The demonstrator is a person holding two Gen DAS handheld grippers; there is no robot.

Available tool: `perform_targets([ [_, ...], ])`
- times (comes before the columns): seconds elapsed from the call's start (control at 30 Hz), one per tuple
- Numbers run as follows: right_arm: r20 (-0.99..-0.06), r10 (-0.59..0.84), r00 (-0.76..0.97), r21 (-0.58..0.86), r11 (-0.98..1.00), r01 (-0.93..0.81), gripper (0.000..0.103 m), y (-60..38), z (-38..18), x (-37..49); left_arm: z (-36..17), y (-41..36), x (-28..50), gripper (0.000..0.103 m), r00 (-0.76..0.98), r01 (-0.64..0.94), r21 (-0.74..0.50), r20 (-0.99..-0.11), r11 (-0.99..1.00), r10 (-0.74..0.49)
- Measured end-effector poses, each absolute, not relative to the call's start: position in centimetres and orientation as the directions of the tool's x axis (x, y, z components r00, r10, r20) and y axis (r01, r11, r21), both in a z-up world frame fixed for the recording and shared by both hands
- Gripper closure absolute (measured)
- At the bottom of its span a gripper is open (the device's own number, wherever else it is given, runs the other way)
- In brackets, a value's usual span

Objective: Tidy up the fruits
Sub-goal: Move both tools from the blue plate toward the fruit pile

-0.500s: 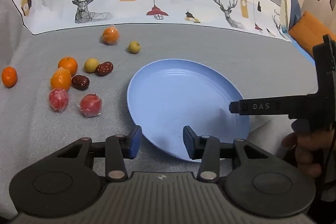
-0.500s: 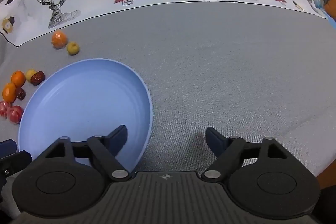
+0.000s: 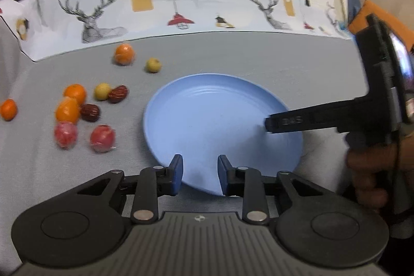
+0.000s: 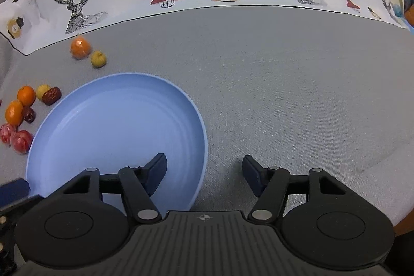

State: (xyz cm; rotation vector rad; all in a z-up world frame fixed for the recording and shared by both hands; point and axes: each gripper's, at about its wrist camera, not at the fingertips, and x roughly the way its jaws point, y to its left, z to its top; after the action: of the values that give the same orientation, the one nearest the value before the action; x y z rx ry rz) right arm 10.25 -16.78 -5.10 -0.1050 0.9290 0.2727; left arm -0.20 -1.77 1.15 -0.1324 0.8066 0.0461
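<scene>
Grey cloth, both jaws parted, empty

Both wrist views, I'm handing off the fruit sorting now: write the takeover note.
Left gripper: jaws open, empty, over the near rim of the round light-blue plate.
Right gripper: jaws open wide, empty, straddling the plate's right edge.
Plate holds no fruit. All fruit lies on the grey cloth to the plate's left: four small oranges, two wrapped red fruits, two dark red dates, two yellow-green fruits.
Done: nothing placed.
Left: every fruit; the wrapped red pair is likely the nearest first pick.
</scene>
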Motion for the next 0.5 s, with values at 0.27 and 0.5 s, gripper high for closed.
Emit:
perform_targets([
  [0.27,-0.756,0.153,0.636,0.009,0.975,-0.224,0.032,-17.4,-4.5,9.7,1.3,-2.2,-0.6,0.070,0.739,-0.050,-0.089,-0.674,0.995,-0.023],
  [0.5,-0.789,0.148,0.596,0.015,0.975,-0.222,0.029,-17.9,-5.2,10.0,0.8,0.9,0.4,0.070,0.712,-0.190,-0.201,-0.702,0.961,-0.006],
])
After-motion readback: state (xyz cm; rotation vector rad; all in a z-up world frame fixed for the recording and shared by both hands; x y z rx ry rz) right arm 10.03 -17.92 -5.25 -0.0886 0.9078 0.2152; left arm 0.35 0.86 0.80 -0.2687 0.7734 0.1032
